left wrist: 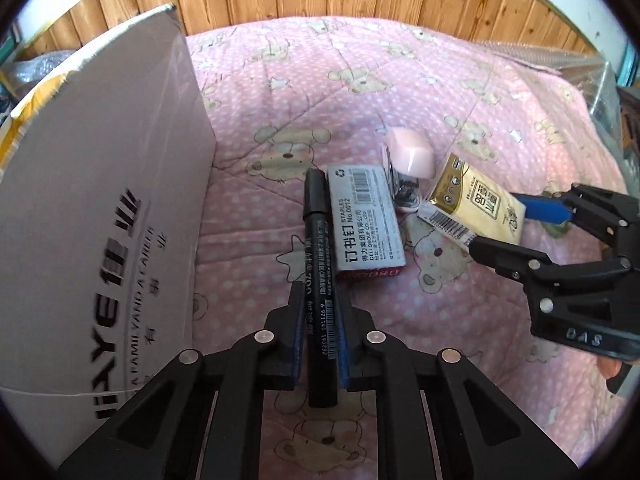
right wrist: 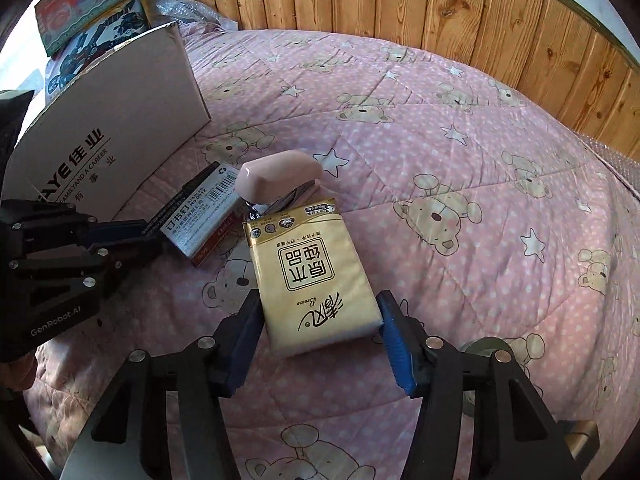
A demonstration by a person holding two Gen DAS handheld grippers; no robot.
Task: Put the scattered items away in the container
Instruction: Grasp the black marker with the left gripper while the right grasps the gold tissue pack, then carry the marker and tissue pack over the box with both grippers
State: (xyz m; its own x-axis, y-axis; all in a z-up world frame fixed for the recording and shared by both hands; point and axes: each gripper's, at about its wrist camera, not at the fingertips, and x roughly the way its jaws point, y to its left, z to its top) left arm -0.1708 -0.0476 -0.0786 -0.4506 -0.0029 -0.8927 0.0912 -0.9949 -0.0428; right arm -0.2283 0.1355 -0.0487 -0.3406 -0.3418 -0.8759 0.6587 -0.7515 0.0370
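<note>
Left tongs [left wrist: 319, 308] clamped on marker [left wrist: 318, 240], right tongs [right wrist: 320, 320] apart around tissue pack [right wrist: 312, 264]; staples box [left wrist: 366, 220], stapler [left wrist: 410, 156] still on bed [left wrist: 320, 92], outside carton [left wrist: 100, 200].

- Black cylindrical marker pen [left wrist: 319, 264]: lies lengthwise between left tongs' pads.
- Grey cardboard staples box [left wrist: 366, 220]: flat, touching marker's right side.
- Pink plastic stapler [right wrist: 276, 180]: beyond the box.
- Yellow plastic tissue pack [right wrist: 316, 276]: flat, near end between right tongs' fingers.
- White cardboard container box [left wrist: 100, 200]: upright, left of left tongs.

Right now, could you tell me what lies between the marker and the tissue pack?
The staple box lies between marker and tissue pack, clearest in the left wrist view.
</note>
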